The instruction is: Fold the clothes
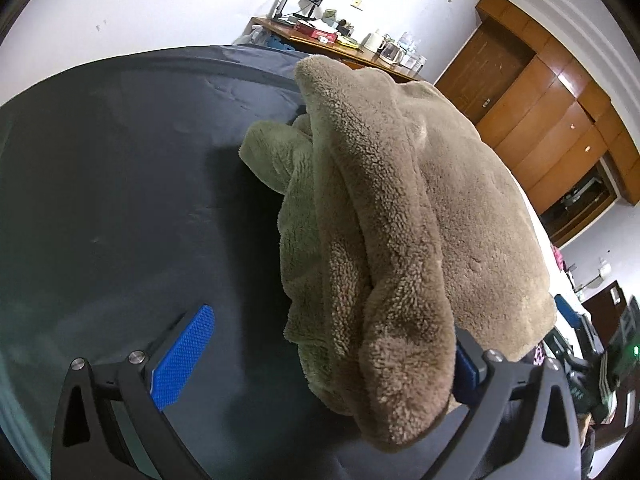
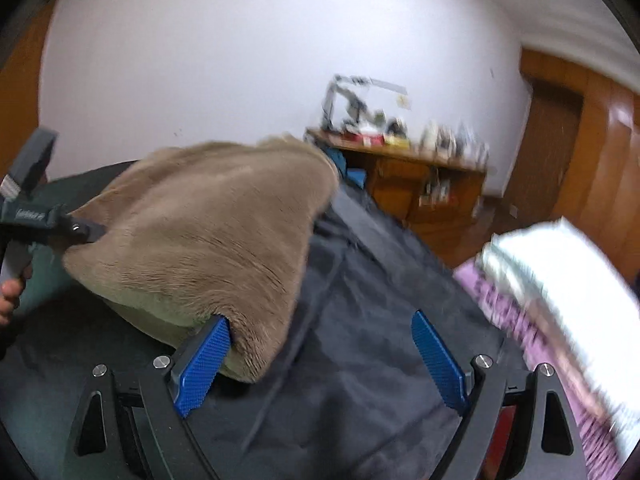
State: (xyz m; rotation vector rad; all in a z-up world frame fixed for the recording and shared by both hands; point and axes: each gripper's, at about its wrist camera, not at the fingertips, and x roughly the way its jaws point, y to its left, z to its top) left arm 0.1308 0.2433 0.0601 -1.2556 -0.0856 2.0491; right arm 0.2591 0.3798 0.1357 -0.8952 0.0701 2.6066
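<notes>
At your left gripper (image 1: 332, 360), the fingers are standing wide apart, and the fleece (image 1: 400, 208) is draping over the right-hand finger rather than being pinched. It is hanging in thick bunched folds just above the dark sheet (image 1: 120, 180), so I judge that finger is acting as a hook to keep the bulk lifted while the shape gets sorted.

Over on your right gripper (image 2: 324, 356), the jaws are also spread wide. The left blue pad (image 2: 202, 364) is tucking under the fleece's lower corner, the other pad (image 2: 438, 364) is standing clear over the sheet, so nothing is clamped here either. It looks like you are propping the corner up.

Further out, the fleece is stretching between both tools like a tent. The picture is blurring, so you seem to be moving. A folded pile (image 2: 560, 280) is sitting well apart on the right.
</notes>
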